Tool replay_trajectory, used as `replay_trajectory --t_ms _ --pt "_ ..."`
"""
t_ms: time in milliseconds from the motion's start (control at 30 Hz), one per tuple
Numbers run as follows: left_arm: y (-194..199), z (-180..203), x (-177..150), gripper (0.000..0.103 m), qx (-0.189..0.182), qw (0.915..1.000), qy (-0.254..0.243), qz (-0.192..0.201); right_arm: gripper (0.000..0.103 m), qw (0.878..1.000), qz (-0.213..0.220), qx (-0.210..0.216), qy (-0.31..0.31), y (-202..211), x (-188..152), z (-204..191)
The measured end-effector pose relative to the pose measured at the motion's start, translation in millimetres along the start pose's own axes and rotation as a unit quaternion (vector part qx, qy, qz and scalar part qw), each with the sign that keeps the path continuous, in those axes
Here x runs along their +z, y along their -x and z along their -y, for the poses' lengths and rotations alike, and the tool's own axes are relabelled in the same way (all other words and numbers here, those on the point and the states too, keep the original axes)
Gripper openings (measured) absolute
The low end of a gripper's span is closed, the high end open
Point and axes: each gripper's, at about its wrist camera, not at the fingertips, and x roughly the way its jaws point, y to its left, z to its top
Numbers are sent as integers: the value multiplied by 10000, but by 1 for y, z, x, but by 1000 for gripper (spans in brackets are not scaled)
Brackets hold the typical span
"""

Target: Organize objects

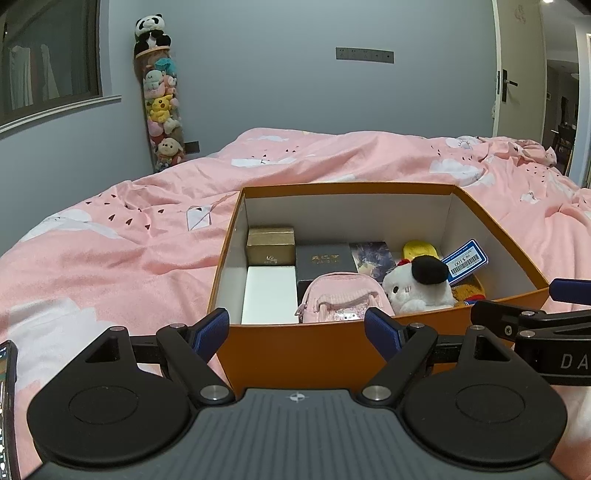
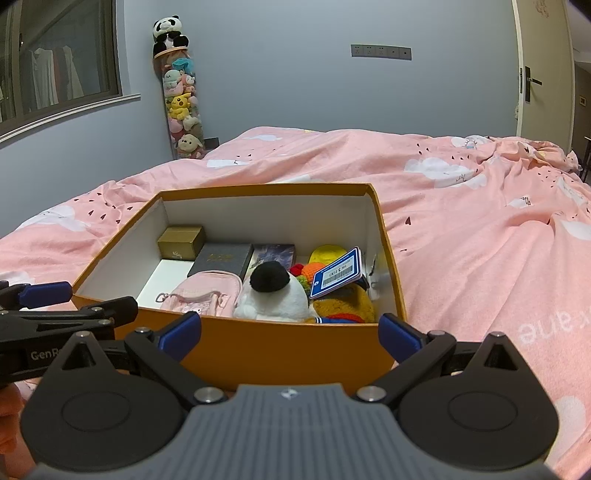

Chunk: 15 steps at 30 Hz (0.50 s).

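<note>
1. Left wrist view: the left gripper is spread wide with nothing between its blue pads, hanging right at the near wall of the orange box.
2. Right wrist view has the right gripper released and empty too, parked at the same near wall, more toward the box's right corner. Each gripper pokes into the edge of the other's view.
3. The box sits open on the pink duvet and it's pretty full. Everything below is placed relative to the box.
4. Near wall, middle: a pink mini backpack with a white plush with a black ear just right of it, touching.
5. Left side: a white flat box with a gold box behind it at the far-left corner.
6. Centre: a black box, and a dark printed booklet beside it.
7. Right side: a yellow toy toward the back, a blue barcode tag tilted up over an orange-brown plush.
8. Way beyond the box, against the wall, a tall tube of plush toys with a panda on top. Phone edge at the far left of the left view.
</note>
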Motion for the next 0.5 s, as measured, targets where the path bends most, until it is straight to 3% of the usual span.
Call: replay_trajectory --t_ms 500 --pt "-1 -1 -1 97 -18 10000 1 -31 102 10000 -60 45 -21 1 -3 0"
